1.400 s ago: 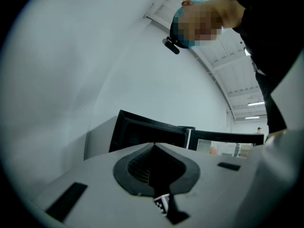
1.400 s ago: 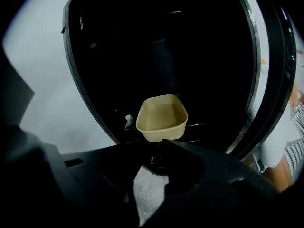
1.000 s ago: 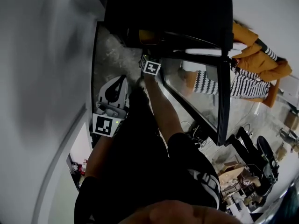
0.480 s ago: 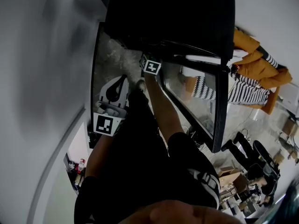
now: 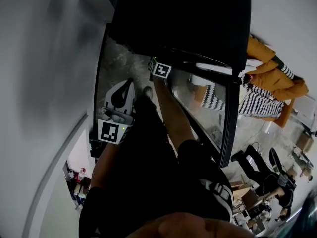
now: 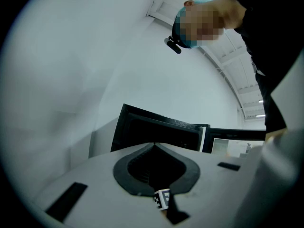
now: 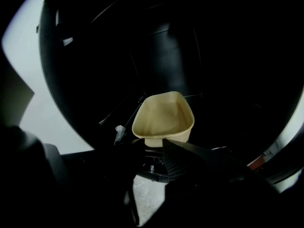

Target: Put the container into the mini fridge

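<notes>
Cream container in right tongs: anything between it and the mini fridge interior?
Nothing visible. The glass door of the black mini fridge stands open; the cream plastic container, held by the right tongs, faces its cavity.

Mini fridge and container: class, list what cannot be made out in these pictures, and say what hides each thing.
- Mini fridge, right gripper view: the inside is too dark to show shelves or free space.
- Container, head view: out of sight beneath the fridge's black top.
- Right tool, right gripper view: one jaw is lost in shadow, so only part of its hold on the container's near edge shows.
</notes>
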A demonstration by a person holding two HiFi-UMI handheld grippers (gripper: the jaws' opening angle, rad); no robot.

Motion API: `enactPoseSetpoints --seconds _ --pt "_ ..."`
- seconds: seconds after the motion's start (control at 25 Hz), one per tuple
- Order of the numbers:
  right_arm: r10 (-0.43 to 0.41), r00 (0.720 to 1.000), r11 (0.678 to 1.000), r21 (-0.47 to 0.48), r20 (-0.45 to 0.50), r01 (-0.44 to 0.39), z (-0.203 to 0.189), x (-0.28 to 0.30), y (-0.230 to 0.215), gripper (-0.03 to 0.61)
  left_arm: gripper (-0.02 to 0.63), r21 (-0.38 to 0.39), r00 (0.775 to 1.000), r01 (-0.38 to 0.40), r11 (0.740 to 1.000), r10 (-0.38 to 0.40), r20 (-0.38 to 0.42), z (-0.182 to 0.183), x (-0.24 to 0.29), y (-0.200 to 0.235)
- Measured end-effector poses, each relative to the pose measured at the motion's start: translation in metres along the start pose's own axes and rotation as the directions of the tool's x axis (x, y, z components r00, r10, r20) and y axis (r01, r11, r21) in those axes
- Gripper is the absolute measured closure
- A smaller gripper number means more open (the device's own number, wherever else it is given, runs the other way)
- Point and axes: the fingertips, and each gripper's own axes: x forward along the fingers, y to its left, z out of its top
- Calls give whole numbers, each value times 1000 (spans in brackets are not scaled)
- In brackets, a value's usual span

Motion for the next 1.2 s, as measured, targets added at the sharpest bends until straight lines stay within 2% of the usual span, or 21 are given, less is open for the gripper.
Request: enactPoseSetpoints --seconds 0.24,0.48,0.8,0.88,1.0,1.2 --pt "3 1000 1000 14 -21 -3 1 4 -2 474 609 -2 1000 -16 1000 16 13 0 2 -1" --pt "-6 1000 1000 21 -19 6 3 -5 1 469 609 -4 1000 2 1000 -2 31 10 -3 -1" --pt "-34 999 999 24 -12 34 8 -47 18 469 609 -17 990 7 1000 -4 141 60 -21 4" --pt "-38 999 999 31 -6 39 10 -66 27 471 609 -12 992 14 1000 -12 122 64 -37 5" --pt "-51 999 998 45 9 50 15 -94 37 476 609 -7 998 51 999 -51 43 54 -60 3" --pt "-62 997 995 86 38 58 20 -141 52 479 609 -10 995 87 996 -87 44 68 -88 0"
